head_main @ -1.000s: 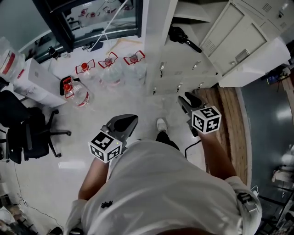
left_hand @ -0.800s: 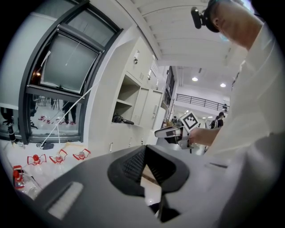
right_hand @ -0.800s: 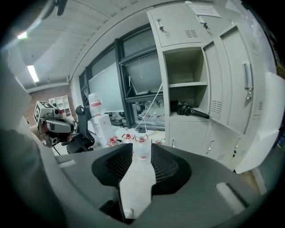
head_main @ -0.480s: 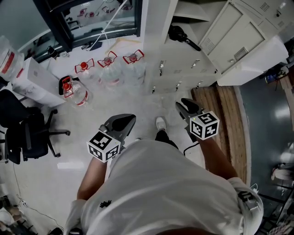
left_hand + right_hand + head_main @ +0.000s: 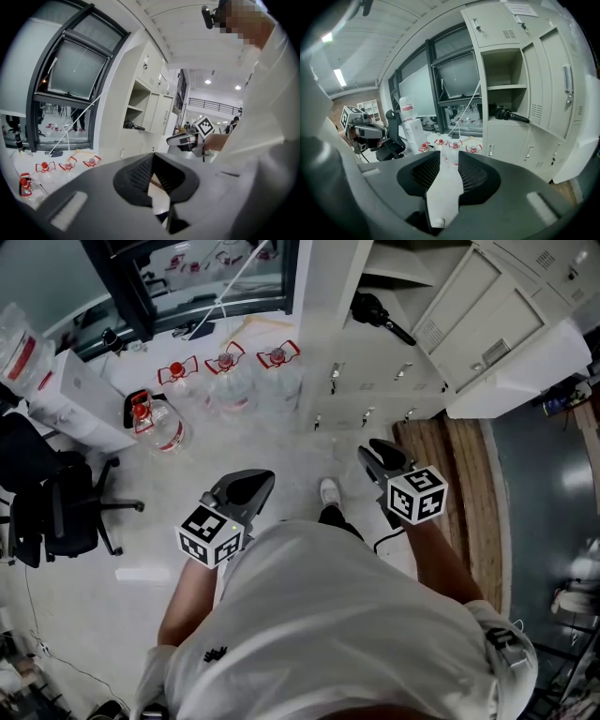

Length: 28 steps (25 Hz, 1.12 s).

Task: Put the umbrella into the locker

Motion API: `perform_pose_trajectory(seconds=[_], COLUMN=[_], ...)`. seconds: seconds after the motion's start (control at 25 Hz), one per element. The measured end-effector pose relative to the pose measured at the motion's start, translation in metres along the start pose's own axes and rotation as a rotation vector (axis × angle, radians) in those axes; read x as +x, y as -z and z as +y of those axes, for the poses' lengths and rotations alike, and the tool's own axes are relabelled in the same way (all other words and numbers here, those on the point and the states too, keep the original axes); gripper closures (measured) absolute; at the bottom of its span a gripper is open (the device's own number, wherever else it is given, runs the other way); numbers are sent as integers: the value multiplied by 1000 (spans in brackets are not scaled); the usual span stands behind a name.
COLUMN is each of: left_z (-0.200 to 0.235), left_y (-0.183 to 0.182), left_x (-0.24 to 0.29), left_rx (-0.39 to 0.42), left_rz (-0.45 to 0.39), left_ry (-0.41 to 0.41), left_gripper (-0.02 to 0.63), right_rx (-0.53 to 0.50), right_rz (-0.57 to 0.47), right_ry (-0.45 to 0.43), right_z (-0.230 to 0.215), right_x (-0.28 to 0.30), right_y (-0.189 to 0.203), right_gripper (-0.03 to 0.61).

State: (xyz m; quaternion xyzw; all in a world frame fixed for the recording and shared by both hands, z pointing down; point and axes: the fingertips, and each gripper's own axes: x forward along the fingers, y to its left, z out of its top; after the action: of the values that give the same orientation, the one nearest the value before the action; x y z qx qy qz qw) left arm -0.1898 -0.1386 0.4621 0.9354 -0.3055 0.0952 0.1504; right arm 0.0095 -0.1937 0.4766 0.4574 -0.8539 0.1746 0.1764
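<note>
Pale glossy floor (image 5: 141,549) throughout. Dark-framed window (image 5: 187,277) upper left, water jugs (image 5: 225,367) beneath. Black office chair (image 5: 56,512) at left edge. Wood-plank strip (image 5: 464,484) right.

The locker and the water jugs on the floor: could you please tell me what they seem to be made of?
The locker looks like painted sheet metal, matte pale grey, judging by its thin door edges and louvred vents. The water jugs look like clear plastic: see-through bodies with red caps.

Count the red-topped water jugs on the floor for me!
4 water jugs: three in a row by the window, one left of them, nearer. Others may be hidden.
</note>
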Motion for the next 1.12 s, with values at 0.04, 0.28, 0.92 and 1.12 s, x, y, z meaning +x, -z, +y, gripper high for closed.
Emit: perform_pose_trajectory(seconds=[0.04,0.28,0.92,1.12], left_z=[0,-2,-3,0], left_y=[0,1,10,11], left_x=[0,-2,3,11], left_rx=[0,1,-15,-24], left_rz=[0,3,28,36], left_ry=[0,3,15,16], left_gripper=[558,558,558,558], right_rx=[-1,-5,-34,-37], right_rz=[0,-6,-4,8], right_ry=[-1,-3,-10,-14], right_z=[1,4,7,0], right_x=[0,-3,-3,1], right_y=[0,-1,5,6], right_gripper=[457,457,474,476])
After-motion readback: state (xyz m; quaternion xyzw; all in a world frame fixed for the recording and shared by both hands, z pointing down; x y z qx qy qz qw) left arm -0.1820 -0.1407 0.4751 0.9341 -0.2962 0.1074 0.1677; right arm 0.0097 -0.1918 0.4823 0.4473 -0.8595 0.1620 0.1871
